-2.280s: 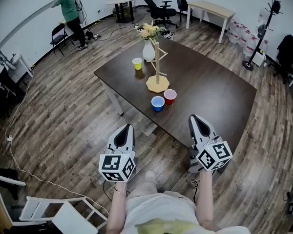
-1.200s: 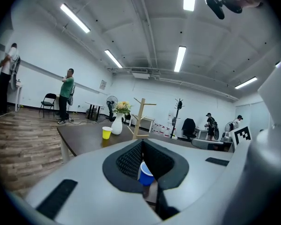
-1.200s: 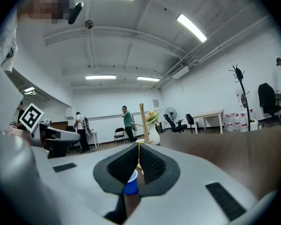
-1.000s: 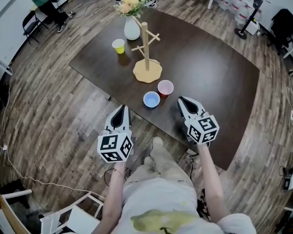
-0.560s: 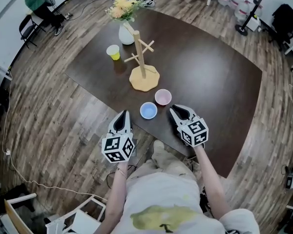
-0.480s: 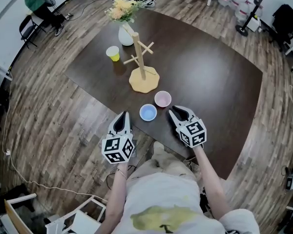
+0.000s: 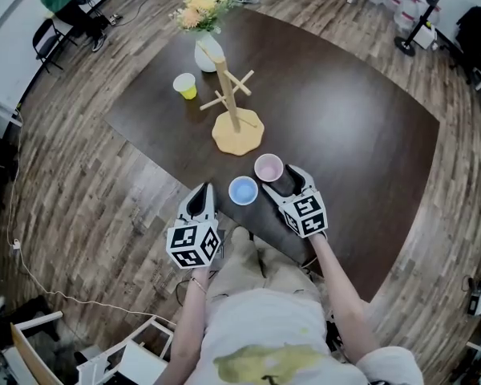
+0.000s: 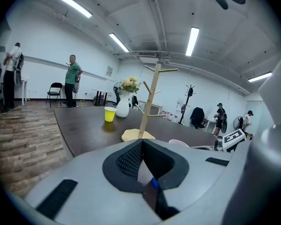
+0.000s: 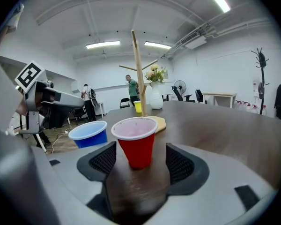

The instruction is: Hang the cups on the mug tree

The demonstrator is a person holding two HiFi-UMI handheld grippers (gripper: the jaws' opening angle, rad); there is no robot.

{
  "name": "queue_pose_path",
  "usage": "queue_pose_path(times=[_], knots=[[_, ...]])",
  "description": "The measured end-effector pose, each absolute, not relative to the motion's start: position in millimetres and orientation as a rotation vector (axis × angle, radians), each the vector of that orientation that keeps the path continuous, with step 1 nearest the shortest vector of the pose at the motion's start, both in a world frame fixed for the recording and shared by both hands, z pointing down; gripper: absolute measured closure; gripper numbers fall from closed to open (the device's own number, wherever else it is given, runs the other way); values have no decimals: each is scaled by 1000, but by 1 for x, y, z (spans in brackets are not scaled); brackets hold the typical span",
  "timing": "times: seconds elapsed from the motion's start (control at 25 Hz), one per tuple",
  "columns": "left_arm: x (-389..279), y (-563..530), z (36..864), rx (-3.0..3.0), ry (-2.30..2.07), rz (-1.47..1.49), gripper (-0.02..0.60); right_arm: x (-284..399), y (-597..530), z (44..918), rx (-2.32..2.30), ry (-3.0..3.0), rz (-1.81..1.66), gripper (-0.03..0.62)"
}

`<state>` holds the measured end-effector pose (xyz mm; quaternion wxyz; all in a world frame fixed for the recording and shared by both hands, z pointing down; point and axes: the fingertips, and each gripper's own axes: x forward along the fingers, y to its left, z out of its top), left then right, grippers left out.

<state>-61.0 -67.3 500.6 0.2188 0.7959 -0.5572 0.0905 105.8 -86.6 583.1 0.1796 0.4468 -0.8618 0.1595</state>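
On the dark table (image 7: 361,127) stands a wooden mug tree (image 7: 230,95) with bare pegs. A red cup (image 7: 268,168) and a blue cup (image 7: 243,190) stand upright near the front edge, and a yellow cup (image 7: 184,85) stands far left. My right gripper (image 7: 282,179) is open; its jaws have just been opening. The red cup (image 9: 137,142) stands between the pads, apart from both, with the blue cup (image 9: 89,133) to its left. My left gripper (image 7: 203,195) hovers shut and empty just off the table's edge, beside the blue cup. Its pads (image 8: 131,161) meet.
A white vase of flowers (image 7: 209,50) stands behind the mug tree (image 9: 139,74), close to the yellow cup (image 8: 110,114). Wooden floor surrounds the table. People stand far off by the wall (image 8: 72,81). A coat stand (image 7: 421,14) and chairs are at the back.
Both grippers have come forward and down to the table's front edge. The right one slid up to the red cup and its jaws went from shut to wide around it.
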Motion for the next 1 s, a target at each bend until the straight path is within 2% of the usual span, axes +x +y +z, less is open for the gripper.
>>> queue_pose_path(times=[0.76,1.0], knots=[[-58,-92,504,2231,-1454,295,558,95,-113,591,1247,-2379,465,280],[-60,-93,500,2236,-1459,284,558,91,-119,580,1265,-2412,443,303]])
